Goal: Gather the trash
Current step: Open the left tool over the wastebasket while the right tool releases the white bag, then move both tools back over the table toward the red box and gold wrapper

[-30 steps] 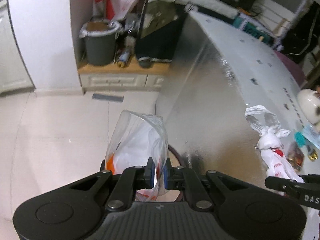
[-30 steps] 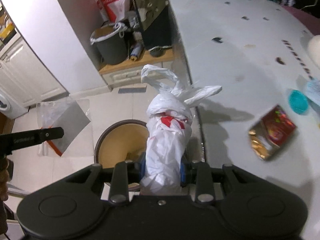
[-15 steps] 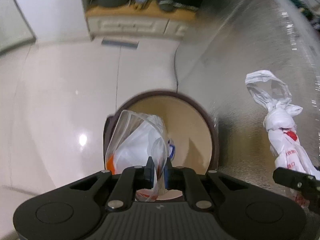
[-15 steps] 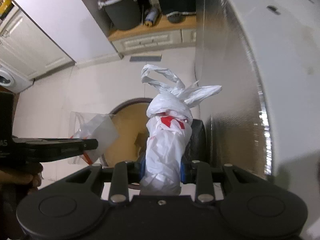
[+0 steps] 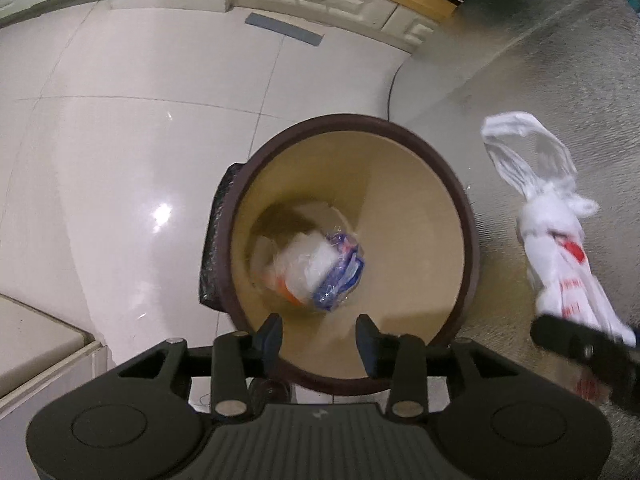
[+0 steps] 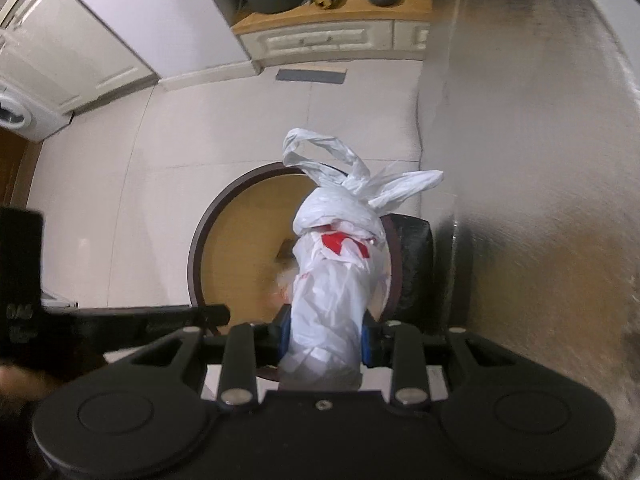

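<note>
bin [image 5: 436, 160] fills the left wrist view, seen from straight above on a pale tiled floor [image 5: 120, 140]. the left gripper [image 5: 318, 332] hangs over the rim with its jaws just opened, parted, nothing between them. a clear bag [image 5: 316, 268] with orange and blue print lies blurred in the bottom of the bin, apart from the fingers. at right, a knotted white bag [image 5: 556, 236] sits in the right gripper [image 5: 580, 344], beside the bin and in front of a silvery panel [image 5: 540, 72].

right wrist view: the right gripper [image 6: 324, 332] is closed on the white bag [image 6: 336, 272], blue pads pressing its lower part, knot and loops pointing away. the bag hangs over the right side of the bin [image 6: 208, 220]. the left gripper's finger [image 6: 180, 316] reaches in from the left at the rim. the desk is not clearly in view.

judged from this, one piece of trash is in the bin and the white bag is next, needing only a release over the opening. whether more trash waits elsewhere cannot be told from here.
</note>
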### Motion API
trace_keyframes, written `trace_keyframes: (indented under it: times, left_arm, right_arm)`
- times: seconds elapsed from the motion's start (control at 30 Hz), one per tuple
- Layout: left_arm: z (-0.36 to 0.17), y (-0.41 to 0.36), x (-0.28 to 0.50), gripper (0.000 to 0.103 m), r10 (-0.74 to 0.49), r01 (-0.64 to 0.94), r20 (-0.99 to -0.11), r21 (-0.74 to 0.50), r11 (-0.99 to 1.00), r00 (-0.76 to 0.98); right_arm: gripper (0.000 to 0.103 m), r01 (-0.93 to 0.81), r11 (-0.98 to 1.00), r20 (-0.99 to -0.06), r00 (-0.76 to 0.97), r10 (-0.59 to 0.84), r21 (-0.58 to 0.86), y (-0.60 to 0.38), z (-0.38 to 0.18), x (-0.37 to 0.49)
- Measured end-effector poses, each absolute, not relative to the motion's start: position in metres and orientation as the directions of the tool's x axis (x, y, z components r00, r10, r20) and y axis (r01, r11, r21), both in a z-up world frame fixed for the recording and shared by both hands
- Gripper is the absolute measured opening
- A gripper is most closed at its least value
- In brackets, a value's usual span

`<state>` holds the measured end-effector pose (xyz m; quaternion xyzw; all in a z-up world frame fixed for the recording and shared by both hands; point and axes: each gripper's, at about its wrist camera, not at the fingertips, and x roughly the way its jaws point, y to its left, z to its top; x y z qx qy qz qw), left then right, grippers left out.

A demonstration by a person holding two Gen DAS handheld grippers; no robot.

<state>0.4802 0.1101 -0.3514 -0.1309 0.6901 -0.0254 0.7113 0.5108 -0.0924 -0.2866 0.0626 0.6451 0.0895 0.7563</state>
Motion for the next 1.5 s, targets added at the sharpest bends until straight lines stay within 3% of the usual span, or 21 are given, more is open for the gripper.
trace_keyframes:
  times: [0.13, 0.2, 0.27, 0.53, 0.77, 1.17, 1.5]
  left_arm:
    - [-0.347, 0.122, 0.472, 0.048, -0.196, -0.147, -0.979, -0.201, 0.968, 0.051]
    - [-0.343, 0.126, 0.468, 0.051, -0.184, -0.141, -0.981, -0.19, 0.972, 0.058]
    - [-0.339, 0.128, 0.465, 0.055, -0.175, -0.128, -0.983, -0.182, 0.975, 0.062]
    - [-0.326, 0.124, 0.458, 0.082, -0.15, -0.066, -0.985, -0.156, 0.986, 0.083]
    - [-0.316, 0.121, 0.458, 0.102, -0.122, -0.036, -0.988, -0.126, 0.991, 0.099]
    - [-0.294, 0.125, 0.446, 0.103, -0.114, -0.023, -0.986, -0.117, 0.993, 0.118]
    - [-0.268, 0.125, 0.428, 0.103, -0.116, -0.012, -0.98, -0.119, 0.993, 0.159]
  right_arm:
    - [0.038, -0.096, 0.968, -0.953, 0.176, 0.247, 0.233, -0.082, -0.289, 0.521]
    - [0.058, -0.097, 0.966, -0.95, 0.182, 0.254, 0.24, -0.08, -0.292, 0.525]
    - [0.067, -0.087, 0.968, -0.95, 0.189, 0.247, 0.234, -0.079, -0.294, 0.526]
    - [0.068, -0.107, 0.973, -0.963, 0.156, 0.217, 0.202, -0.078, -0.3, 0.51]
    - [0.078, -0.075, 0.978, -0.965, 0.161, 0.206, 0.196, -0.09, -0.294, 0.496]
    - [0.102, -0.043, 0.986, -0.965, 0.205, 0.166, 0.161, -0.101, -0.274, 0.472]
    - [0.103, -0.024, 0.989, -0.957, 0.251, 0.146, 0.145, -0.106, -0.256, 0.45]
